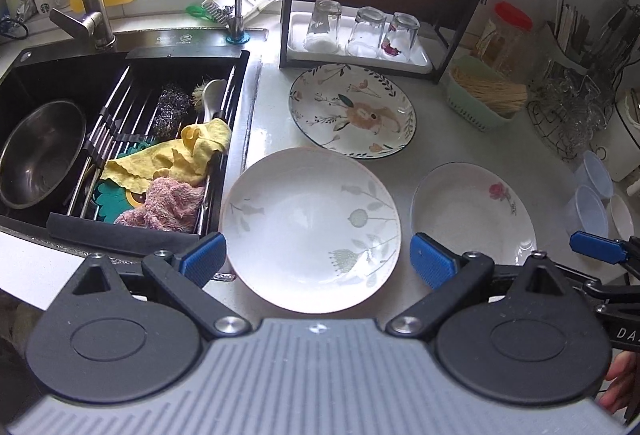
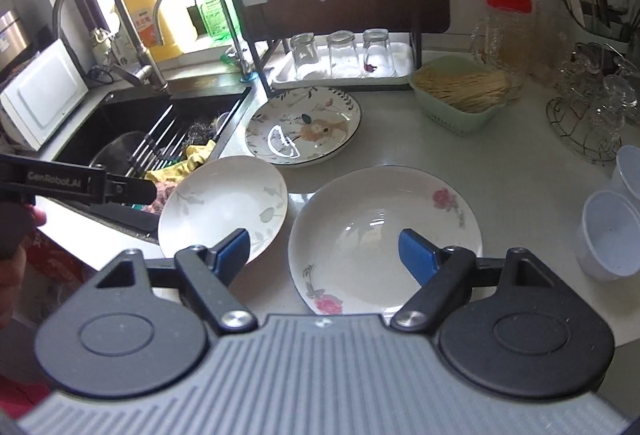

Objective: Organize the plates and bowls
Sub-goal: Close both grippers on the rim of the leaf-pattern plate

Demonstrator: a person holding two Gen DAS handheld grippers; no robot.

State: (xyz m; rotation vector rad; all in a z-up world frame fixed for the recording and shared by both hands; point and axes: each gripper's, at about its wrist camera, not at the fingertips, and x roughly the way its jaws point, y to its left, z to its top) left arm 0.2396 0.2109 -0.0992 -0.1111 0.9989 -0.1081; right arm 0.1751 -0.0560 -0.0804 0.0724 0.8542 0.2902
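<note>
Left wrist view takes in the counter [image 1: 460, 139] first, with the black sink [image 1: 120, 139] to its left holding a drain rack and cloths. Three plates lie flat and apart on the counter, likely spread out for stacking: the rabbit plate [image 1: 352, 111] farthest back by the glass rack [image 1: 360, 47], the leaf plate [image 1: 312, 231] at the sink's edge, and the rose plate [image 1: 474, 211] to its right. Small plastic bowls [image 1: 592, 195] sit at the far right.

The left gripper [image 1: 316, 259] is spread wide with the leaf plate's near rim framed between its fingers, not touching. The right gripper [image 2: 324, 255] is also spread, empty, above the rose plate [image 2: 384, 239].

Bare counter shows between the plates, but the leaf plate's left rim overhangs the sink, so that side looks tight.
</note>
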